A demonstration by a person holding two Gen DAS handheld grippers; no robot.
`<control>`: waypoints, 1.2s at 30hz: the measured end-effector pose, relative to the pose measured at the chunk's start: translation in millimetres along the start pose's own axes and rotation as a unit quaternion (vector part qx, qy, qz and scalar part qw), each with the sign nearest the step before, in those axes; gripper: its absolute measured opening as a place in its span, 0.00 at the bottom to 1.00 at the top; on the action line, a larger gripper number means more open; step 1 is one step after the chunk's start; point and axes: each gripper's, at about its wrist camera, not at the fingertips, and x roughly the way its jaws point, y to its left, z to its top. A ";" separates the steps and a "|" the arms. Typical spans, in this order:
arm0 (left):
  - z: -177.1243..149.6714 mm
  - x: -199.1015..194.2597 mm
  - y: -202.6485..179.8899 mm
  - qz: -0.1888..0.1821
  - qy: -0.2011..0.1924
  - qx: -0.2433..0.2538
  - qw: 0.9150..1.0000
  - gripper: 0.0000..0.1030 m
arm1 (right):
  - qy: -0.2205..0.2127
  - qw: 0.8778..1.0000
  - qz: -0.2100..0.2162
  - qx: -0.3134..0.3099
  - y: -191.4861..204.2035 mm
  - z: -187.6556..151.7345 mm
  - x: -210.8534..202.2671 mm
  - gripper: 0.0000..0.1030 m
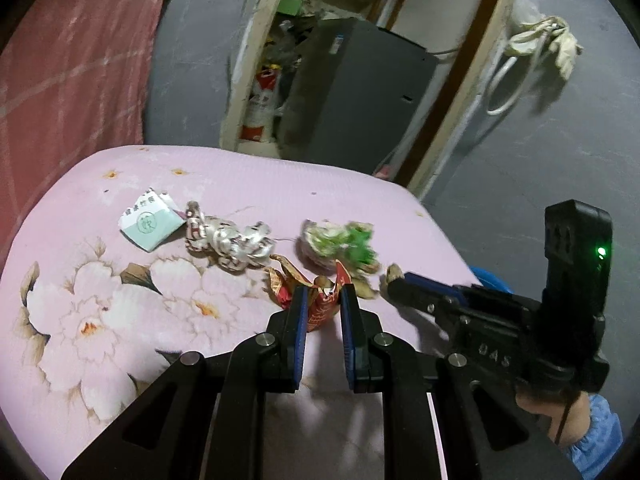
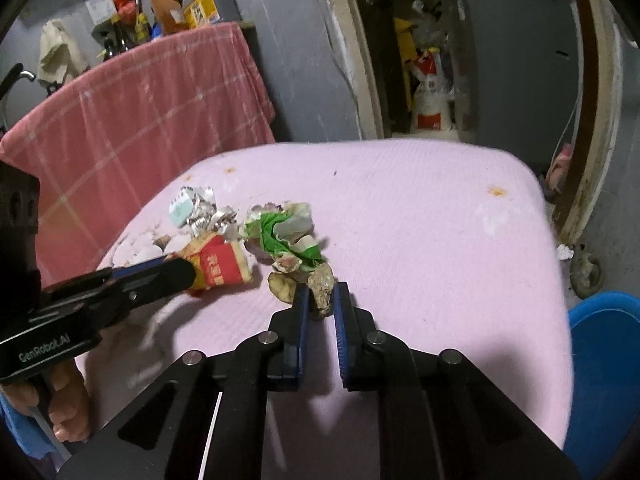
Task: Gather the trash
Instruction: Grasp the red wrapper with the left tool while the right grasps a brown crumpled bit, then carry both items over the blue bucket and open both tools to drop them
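Fingers [image 1: 301, 312] of the left gripper [image 1: 323, 308] are closed on a red-and-gold wrapper [image 1: 320, 312], just nearer the camera than the green-and-white crumpled wad [image 1: 340, 246], the landmark. Left of the wad lie a silver crumpled wrapper [image 1: 230, 246] and, farther left, a folded paper packet [image 1: 150, 226], all on the pink floral cloth [image 1: 120, 320]. The right gripper [image 1: 394, 280] pinches a brown scrap [image 1: 394, 271] right of the wad.

Right wrist view: the right gripper [image 2: 322, 304] clamps that brown scrap [image 2: 322, 290] just below the wad [image 2: 286, 236]; a blue bin [image 2: 604, 360] sits well right. Risk: both grips are tip-only, so either piece may slip, or the lift may drag the wad along.
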 end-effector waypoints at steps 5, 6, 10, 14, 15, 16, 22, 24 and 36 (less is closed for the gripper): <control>-7.5 -13.2 -15.1 -0.018 -0.013 0.022 1.000 0.12 | -0.051 0.999 -0.018 0.005 -6.6 -5.7 -32.0 0.10; -8.2 -17.4 -20.9 -0.018 -0.022 0.030 0.999 0.12 | -0.068 0.997 -0.021 0.005 -6.6 -6.5 -41.2 0.10; -7.5 -31.7 -42.3 -0.023 -0.056 0.053 0.997 0.12 | -0.136 0.989 -0.056 -0.010 -0.5 -10.6 -78.5 0.10; -2.3 -44.8 -68.3 -0.027 -0.097 0.075 0.992 0.12 | -0.200 0.975 -0.091 -0.028 5.8 -13.7 -113.2 0.10; -0.9 -48.8 -76.2 -0.027 -0.109 0.083 0.990 0.12 | -0.214 0.971 -0.103 -0.033 7.1 -14.5 -120.5 0.10; 0.2 -52.8 -86.3 -0.028 -0.123 0.092 0.988 0.12 | -0.227 0.966 -0.115 -0.039 7.3 -15.7 -127.9 0.10; 6.7 -60.4 -142.6 -0.040 -0.174 0.142 0.974 0.12 | -0.305 0.931 -0.194 -0.055 -1.2 -29.5 -177.0 0.10; 7.4 -59.9 -158.4 -0.054 -0.182 0.151 0.970 0.12 | -0.320 0.923 -0.207 -0.046 -9.5 -35.2 -191.2 0.10; -5.7 -13.5 -253.6 -0.099 -0.185 0.185 0.960 0.12 | -0.337 0.901 -0.271 0.037 -74.0 -69.0 -245.6 0.10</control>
